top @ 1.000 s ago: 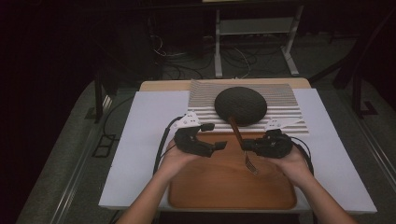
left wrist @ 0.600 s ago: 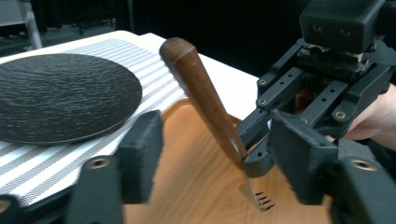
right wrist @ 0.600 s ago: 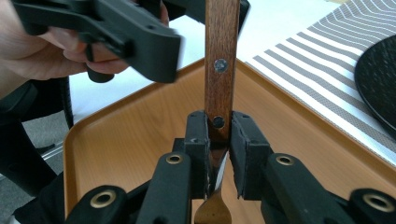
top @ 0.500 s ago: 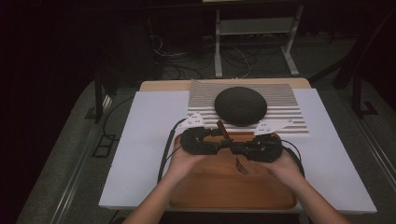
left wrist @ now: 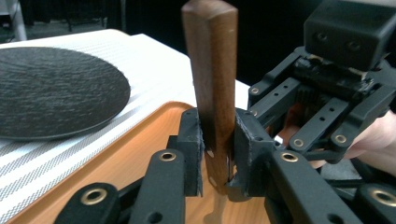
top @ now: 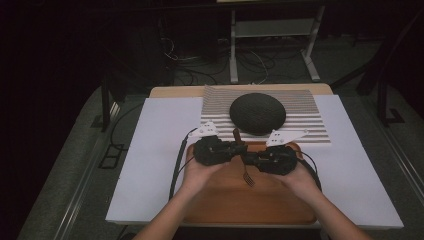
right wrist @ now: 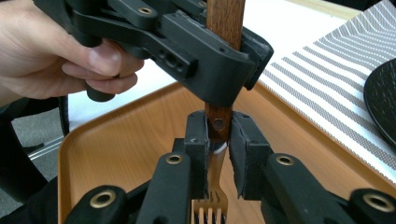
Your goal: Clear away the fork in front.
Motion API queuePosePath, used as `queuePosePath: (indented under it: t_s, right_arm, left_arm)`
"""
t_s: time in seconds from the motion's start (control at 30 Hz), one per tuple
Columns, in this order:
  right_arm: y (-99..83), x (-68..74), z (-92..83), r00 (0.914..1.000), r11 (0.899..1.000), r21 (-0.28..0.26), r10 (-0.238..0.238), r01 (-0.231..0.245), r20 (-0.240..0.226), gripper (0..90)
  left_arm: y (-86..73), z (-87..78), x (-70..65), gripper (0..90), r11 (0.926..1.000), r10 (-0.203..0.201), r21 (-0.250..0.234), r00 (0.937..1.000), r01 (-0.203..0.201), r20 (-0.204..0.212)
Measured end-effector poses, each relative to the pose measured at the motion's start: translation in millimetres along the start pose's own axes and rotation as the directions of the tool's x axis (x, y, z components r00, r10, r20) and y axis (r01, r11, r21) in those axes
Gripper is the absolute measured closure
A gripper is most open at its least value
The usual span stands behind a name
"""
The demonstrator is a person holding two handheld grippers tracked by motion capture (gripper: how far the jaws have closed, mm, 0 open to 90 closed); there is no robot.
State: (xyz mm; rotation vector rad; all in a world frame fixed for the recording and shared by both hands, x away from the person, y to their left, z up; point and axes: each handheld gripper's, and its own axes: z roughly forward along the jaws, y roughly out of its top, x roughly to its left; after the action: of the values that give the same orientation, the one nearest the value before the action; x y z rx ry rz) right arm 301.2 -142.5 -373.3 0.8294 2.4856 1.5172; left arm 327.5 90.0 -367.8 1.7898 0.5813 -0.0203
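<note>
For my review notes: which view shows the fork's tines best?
The right gripper view: the fork hangs tines-down, near and sharp. The high view shows the tines small above the tray; the left gripper view shows mostly the wooden handle.

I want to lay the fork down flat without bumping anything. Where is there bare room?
The near half of the orange wooden tray, between the forearms, is bare. So is the white sheet left of the tray. It is crowded at the tray's far edge: both grippers clamp the wooden-handled fork, beside the dark round plate on the striped mat.
</note>
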Motion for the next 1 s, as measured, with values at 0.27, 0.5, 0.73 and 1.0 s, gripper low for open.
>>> queuePosePath:
  t_s: [0.27, 0.5, 0.73, 1.0]
  right_arm:
    - [2.9, 1.6, -2.7, 0.9998, 0.999, -0.03, -0.011, 0.01, -0.019, 63.9]
    - [-8.6, -15.1, -12.6, 0.9986, 0.997, -0.055, 0.045, -0.047, -0.027, 32.3]
    - [-33.2, -30.9, -28.7, 0.9943, 0.997, -0.065, 0.057, -0.051, 0.09, 15.5]
    - [-68.2, -41.2, -55.8, 0.9816, 0.998, -0.048, 0.048, -0.04, 0.185, 13.1]
  left_arm:
    - [6.4, -7.9, -2.7, 76.7, 0.9991, 0.039, -0.02, 0.9991, -0.039, 0.019]
    - [9.1, -20.4, 5.6, 77.7, 0.9987, 0.051, -0.008, 0.9982, -0.051, 0.031]
    - [8.9, -36.4, 16.2, 80.9, 0.9995, 0.029, -0.01, 0.9995, -0.029, 0.015]
    - [5.7, -59.1, 23.8, 80.6, 0.9995, 0.03, 0.01, 0.9992, -0.03, 0.027]
